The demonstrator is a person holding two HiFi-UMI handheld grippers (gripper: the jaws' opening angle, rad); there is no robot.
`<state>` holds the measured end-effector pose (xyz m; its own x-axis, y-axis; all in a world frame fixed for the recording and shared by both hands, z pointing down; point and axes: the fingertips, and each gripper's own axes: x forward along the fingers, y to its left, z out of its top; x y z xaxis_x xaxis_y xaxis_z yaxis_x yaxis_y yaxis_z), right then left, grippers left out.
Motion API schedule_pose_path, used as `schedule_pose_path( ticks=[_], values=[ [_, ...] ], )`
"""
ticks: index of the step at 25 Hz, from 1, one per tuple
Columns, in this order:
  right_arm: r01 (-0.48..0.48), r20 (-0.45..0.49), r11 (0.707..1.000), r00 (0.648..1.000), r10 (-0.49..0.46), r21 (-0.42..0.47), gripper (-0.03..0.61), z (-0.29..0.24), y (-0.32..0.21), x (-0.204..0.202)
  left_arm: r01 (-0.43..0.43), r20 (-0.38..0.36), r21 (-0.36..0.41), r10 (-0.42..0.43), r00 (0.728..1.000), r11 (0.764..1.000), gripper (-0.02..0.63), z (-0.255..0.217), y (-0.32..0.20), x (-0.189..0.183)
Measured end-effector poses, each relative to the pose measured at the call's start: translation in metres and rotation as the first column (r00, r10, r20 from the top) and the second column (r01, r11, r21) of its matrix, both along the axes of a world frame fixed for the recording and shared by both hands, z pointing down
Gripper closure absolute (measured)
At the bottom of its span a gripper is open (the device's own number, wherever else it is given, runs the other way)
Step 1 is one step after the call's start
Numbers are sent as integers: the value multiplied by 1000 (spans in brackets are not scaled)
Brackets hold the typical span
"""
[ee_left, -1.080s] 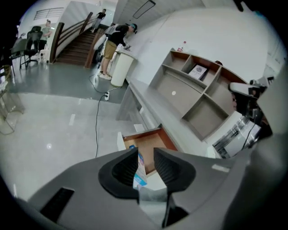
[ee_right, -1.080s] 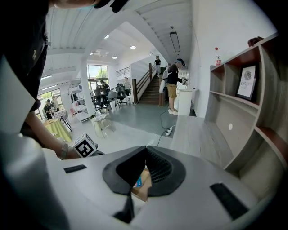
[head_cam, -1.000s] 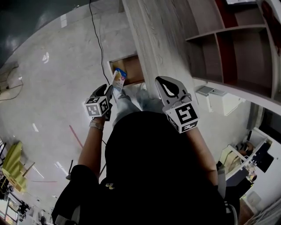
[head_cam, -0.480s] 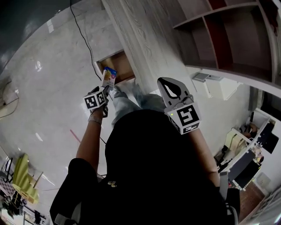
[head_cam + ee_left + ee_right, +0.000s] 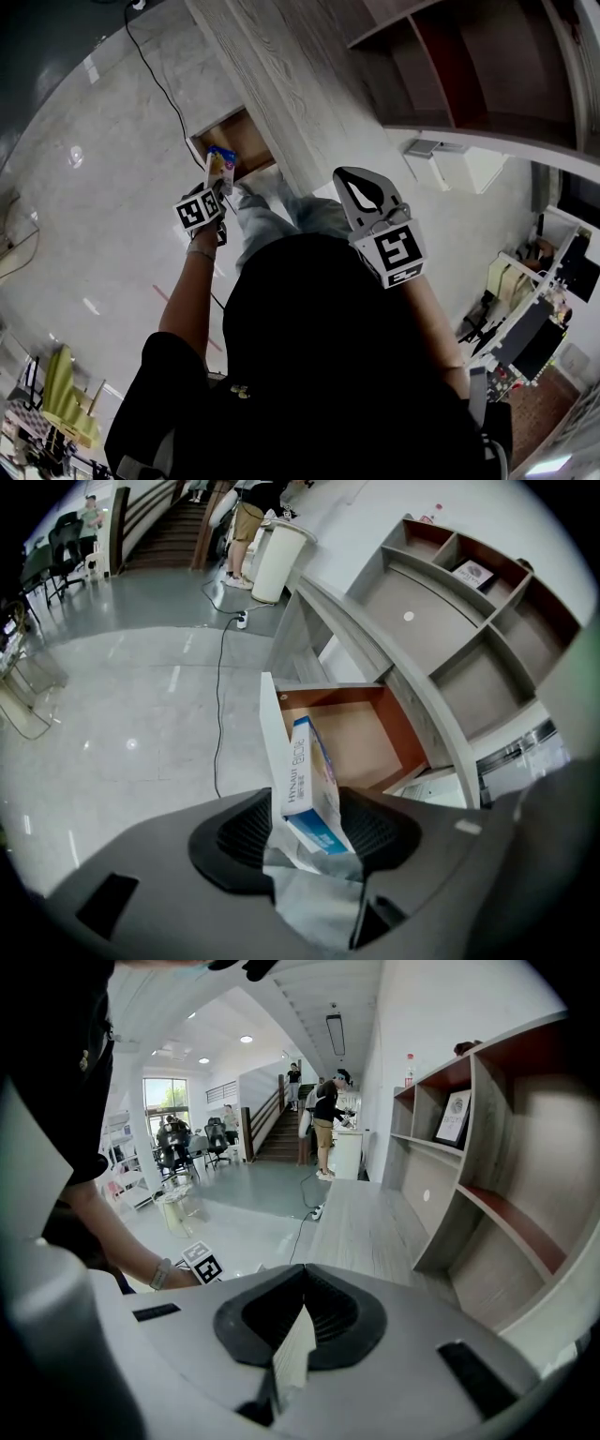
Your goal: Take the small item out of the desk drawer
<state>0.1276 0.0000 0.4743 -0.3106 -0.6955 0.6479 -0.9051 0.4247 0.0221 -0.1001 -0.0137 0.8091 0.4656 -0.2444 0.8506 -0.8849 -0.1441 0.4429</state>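
An open wooden drawer (image 5: 246, 141) juts from under the grey desk top (image 5: 281, 84). Over its near left corner my left gripper (image 5: 216, 184) holds a small blue-and-white box (image 5: 220, 167) upright. In the left gripper view the box (image 5: 305, 780) fills the gap between the pads of the left gripper (image 5: 307, 808), above the bare drawer bottom (image 5: 356, 738). Its jaws have just been closing with the box between them. My right gripper (image 5: 345, 174) hovers over the desk top's near edge, shut with nothing held; in its own view the right gripper (image 5: 301, 1274) has its jaws meeting over the desk top (image 5: 366, 1232).
Open shelf compartments (image 5: 450, 66) rise at the back of the desk. A black cable (image 5: 155, 66) runs across the shiny floor left of the drawer. A white bin (image 5: 277, 560) and a person stand far off by the stairs.
My left gripper has sunk toward the open drawer with the box still between its jaws. The right gripper has shifted slightly along the desk edge and stays shut.
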Motion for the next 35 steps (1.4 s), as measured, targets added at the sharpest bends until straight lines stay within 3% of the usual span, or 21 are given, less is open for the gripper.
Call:
schedule_pose_path(
  ticks=[4, 13, 20, 31, 35],
  values=[
    [6, -4, 1000, 1000, -6, -10, 581, -1, 2, -1, -30, 34, -4, 30, 999, 1000, 451, -2, 0, 3],
    [27, 24, 1000, 999, -27, 8, 581, -1, -1, -2, -114, 81, 44, 111, 991, 992, 516, -32, 0, 17],
    [59, 47, 997, 997, -61, 42, 581, -6, -8, -5, -261, 209, 62, 243, 947, 963, 522, -61, -2, 19],
    [130, 138, 985, 980, -145, 114, 581, -22, -47, -20, -260, 274, 82, 229, 934, 962, 522, -131, -24, 15],
    [171, 160, 974, 968, -195, 149, 581, -31, -57, -30, -267, 269, 132, 225, 937, 955, 522, -178, -29, 24]
  ],
)
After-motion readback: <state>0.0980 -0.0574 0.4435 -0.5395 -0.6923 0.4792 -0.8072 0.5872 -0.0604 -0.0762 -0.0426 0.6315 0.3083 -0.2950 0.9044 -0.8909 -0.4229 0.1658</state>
